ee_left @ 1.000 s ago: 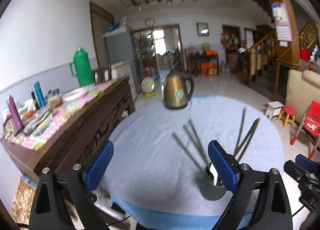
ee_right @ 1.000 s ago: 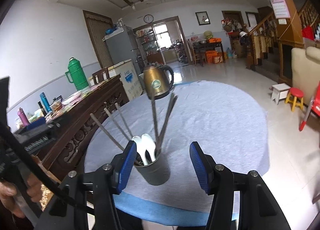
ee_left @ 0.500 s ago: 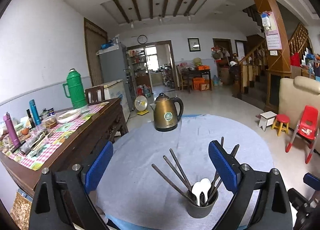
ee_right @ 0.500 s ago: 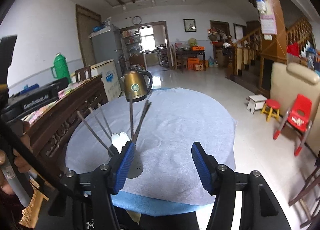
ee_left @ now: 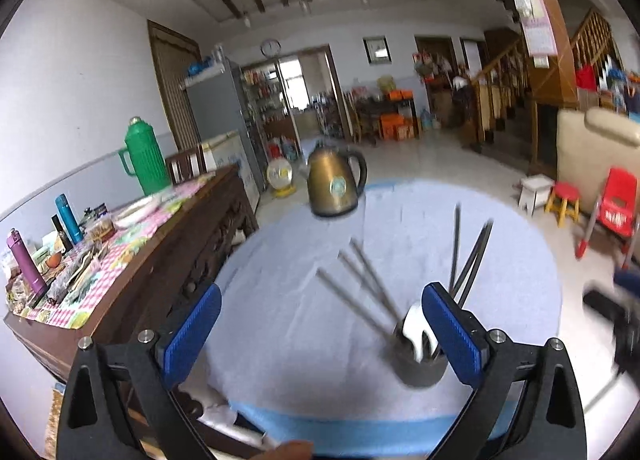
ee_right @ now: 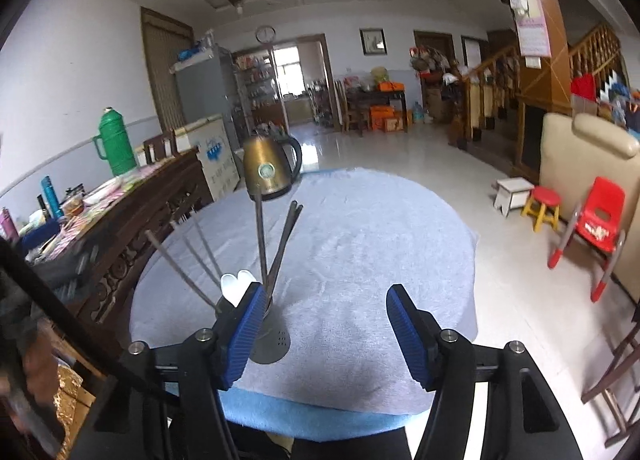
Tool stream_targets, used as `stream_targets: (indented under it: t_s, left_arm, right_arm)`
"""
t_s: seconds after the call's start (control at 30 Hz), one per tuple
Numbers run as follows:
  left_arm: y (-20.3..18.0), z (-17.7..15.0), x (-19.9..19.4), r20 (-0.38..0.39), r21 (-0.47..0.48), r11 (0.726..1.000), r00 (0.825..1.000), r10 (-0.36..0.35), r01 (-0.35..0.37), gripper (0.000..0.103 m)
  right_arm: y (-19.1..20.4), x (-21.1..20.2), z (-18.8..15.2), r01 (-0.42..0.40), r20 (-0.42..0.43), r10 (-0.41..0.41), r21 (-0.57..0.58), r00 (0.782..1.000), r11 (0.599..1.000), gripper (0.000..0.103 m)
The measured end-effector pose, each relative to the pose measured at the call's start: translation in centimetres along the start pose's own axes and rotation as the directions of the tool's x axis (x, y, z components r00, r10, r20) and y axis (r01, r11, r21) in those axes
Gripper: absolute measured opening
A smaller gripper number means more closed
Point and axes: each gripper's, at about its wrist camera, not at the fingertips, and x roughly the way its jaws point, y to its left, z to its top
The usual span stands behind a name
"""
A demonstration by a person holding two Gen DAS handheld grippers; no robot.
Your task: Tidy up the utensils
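Observation:
A dark metal utensil holder stands near the front of a round table with a pale blue-grey cloth. It holds several chopsticks and white spoons. It also shows in the right wrist view, with chopsticks and spoons. My left gripper is open and empty, above the table front, the holder by its right finger. My right gripper is open and empty, the holder behind its left finger.
A brass kettle stands at the table's far side. A dark wooden sideboard at the left carries a green thermos, bottles and clutter. Small stools and a red child's chair stand on the floor at the right.
Both views shifted with hand motion. The left view tilted down and nearer the table; the holder now sits by the right finger. The right gripper moved right; the holder is behind its left finger.

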Motion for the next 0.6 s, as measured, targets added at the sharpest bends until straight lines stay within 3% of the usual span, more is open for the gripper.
stream_targets:
  t_s: [0.1,0.2,0.4,0.6]
  left_arm:
    - [0.9,-1.9,0.8,-0.08,-0.003,1.0,0.997,0.002,-0.002,0.1]
    - [2.5,-3.6,1.3,-0.127,-0.024,0.998,0.991,0.048,-0.052,0.1]
    - [5.2,-4.5,0.3,-0.121,-0.118,0.986,0.987,0.104,-0.119,0.1]
    - [4.9,-4.3,0.3,-0.104,-0.094,0.99,0.99,0.099,-0.109,0.1]
  right_arm:
    - [1.0,1.7,1.0,-0.029,-0.013,0.029,0.008,0.999,1.0,0.066]
    - [2.9,2.8,1.5,-0.062,-0.008,0.062,-0.011,0.998,0.998,0.066]
    - [6.1,4.1,0.8,-0.12,-0.062,0.116,-0.056,0.991,0.991,0.066]
    - [6.6,3.4,0.1,-0.118,-0.065,0.113,-0.067,0.991,0.991,0.066]
